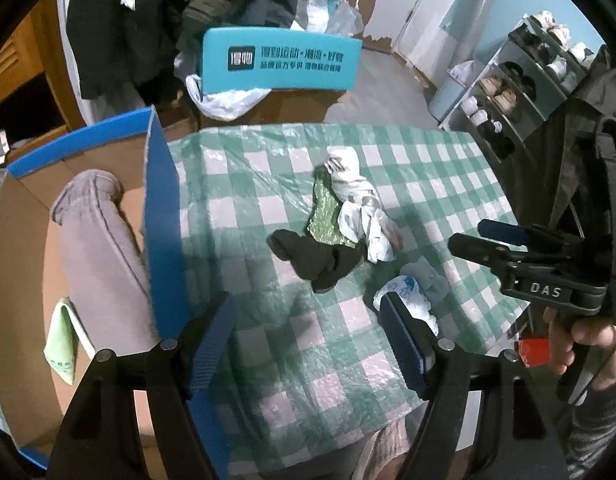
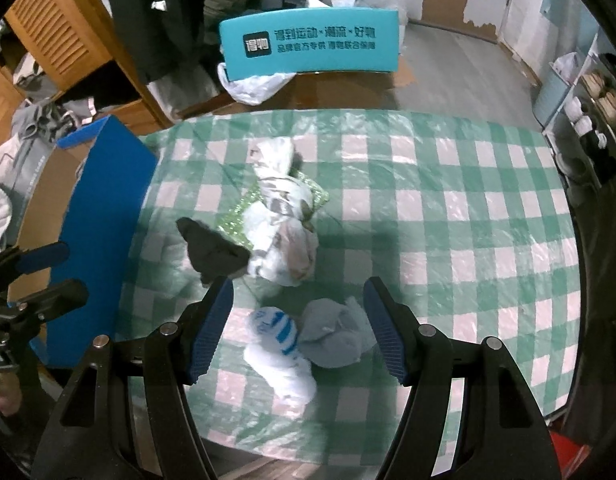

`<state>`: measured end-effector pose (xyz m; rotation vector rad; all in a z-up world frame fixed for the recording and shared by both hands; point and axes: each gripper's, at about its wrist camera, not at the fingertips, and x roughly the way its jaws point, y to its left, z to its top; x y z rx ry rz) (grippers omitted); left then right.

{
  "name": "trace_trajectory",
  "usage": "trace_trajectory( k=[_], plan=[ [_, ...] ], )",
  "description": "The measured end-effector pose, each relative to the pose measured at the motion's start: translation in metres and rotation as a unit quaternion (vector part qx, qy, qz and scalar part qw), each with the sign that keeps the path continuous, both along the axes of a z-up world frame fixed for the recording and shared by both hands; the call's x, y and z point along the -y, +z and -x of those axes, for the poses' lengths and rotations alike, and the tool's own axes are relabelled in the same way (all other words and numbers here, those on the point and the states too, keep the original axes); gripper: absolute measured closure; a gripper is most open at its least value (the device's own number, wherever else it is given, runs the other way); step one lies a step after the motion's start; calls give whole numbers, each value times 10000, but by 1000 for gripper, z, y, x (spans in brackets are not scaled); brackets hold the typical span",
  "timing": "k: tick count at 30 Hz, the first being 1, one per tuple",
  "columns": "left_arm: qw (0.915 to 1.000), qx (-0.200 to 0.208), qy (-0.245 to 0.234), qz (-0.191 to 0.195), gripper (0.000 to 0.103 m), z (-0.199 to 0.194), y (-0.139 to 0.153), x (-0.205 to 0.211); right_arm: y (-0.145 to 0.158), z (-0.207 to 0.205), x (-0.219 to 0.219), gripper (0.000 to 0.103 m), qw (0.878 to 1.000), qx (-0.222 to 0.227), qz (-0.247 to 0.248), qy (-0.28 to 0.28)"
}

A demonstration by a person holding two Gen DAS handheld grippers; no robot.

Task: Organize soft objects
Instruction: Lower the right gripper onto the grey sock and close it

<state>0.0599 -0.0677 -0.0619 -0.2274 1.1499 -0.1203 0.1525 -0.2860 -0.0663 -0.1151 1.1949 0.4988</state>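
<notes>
Both claws, left claw (image 1: 308, 344) and right claw (image 2: 297, 330), wide open, empty; cardboard box (image 1: 163, 208) at 9 o'clock: grey garment (image 1: 95, 240), green cloth (image 1: 61, 344).

Left gripper (image 1: 308, 344) hangs with its fingers (image 1: 209, 344) spread wide, nothing between the blue pads. Over at three o'clock in its view sits the right gripper (image 1: 492, 236), seen side-on, fingers pointing toward nine o'clock, and a bare hand (image 1: 576, 340) wraps the handle below it at four o'clock. The right gripper (image 2: 297, 330) also has its fingers (image 2: 386, 334) parted wide, blue ribbed pads facing each other. From its camera the left gripper (image 2: 51, 272) shows at nine o'clock, two dark fingers apart, pointing toward three o'clock.
</notes>
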Motion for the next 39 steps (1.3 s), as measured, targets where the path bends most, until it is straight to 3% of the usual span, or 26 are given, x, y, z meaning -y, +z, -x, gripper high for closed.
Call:
trace_trajectory(
  k=[5, 15, 32, 39],
  plan=[
    [9998, -143, 48, 128, 27, -6, -11, 3, -11, -3, 12, 35, 9999, -91, 66, -72],
    [9994, -353, -26, 8, 27, -17, -32, 21, -46, -4, 27, 35, 9985, -440, 274, -168],
    [9973, -719, -71, -88, 27, -30, -63, 34, -90, -2, 22, 35, 9957, -765, 517, 103],
    [9966, -820, 25, -13, 27, -35, -71, 30, -104, -4, 18, 35, 9945, -978, 371, 90]
  ],
)
